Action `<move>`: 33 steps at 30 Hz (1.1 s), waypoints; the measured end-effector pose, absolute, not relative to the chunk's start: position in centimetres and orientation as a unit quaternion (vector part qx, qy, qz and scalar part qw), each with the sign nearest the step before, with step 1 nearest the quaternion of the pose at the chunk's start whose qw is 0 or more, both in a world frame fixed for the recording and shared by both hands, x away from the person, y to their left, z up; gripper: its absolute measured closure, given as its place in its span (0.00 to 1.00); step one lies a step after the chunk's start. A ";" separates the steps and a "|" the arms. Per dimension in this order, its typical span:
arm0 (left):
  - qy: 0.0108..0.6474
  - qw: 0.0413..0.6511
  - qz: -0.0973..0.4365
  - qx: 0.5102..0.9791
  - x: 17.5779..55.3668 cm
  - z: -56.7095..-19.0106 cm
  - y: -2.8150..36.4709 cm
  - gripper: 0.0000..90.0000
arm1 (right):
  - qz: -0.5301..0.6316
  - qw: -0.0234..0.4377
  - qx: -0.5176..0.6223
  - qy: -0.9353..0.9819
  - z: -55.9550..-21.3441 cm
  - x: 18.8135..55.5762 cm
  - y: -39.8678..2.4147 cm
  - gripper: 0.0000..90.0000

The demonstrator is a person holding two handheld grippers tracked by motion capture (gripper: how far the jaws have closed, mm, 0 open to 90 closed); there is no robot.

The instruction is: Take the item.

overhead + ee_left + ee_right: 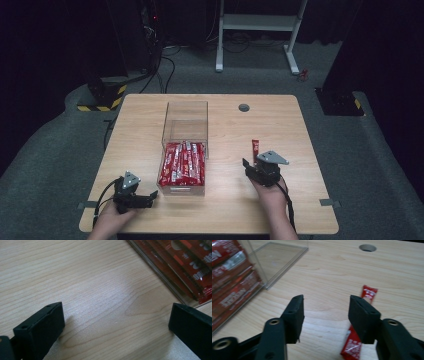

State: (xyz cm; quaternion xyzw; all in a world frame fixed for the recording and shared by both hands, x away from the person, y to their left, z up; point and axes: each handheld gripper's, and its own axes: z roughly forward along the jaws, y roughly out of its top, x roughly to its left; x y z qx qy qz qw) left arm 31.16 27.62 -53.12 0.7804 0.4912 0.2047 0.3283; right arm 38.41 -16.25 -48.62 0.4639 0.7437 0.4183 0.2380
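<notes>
Now right tongs [325, 315] open over red sachet [358, 336], untouched.

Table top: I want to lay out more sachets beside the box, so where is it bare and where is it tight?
Bare wood runs left of the clear box, above the left gripper, and across the far right corner past the grommet hole. It is tighter on the right, where the loose red sachet lies by the right gripper.

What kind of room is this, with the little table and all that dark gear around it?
Probably a lab or recording studio: a lone wooden table on grey carpet, dark curtains behind, cables on the floor, and hazard-striped stand bases.
</notes>
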 end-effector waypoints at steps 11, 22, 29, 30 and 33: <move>0.489 0.328 0.204 0.782 31.1 -53.1 27.6 0.01 | 0.392 0.201 0.438 0.784 -50.6 36.0 -13.1 0.26; 0.485 0.327 0.203 0.785 31.1 -53.1 27.6 0.01 | 0.347 0.165 0.435 0.814 -52.4 33.8 -10.9 0.21; 0.484 0.328 0.203 0.785 31.2 -53.1 27.6 0.01 | 0.337 0.180 0.423 0.822 -52.5 33.7 -10.3 0.18; 0.484 0.328 0.203 0.786 31.3 -53.1 27.5 0.01 | 0.337 0.179 0.421 0.823 -52.6 33.9 -10.3 0.17; 0.485 0.328 0.202 0.785 31.3 -53.1 27.5 0.01 | 0.336 0.178 0.422 0.823 -52.6 34.0 -10.2 0.17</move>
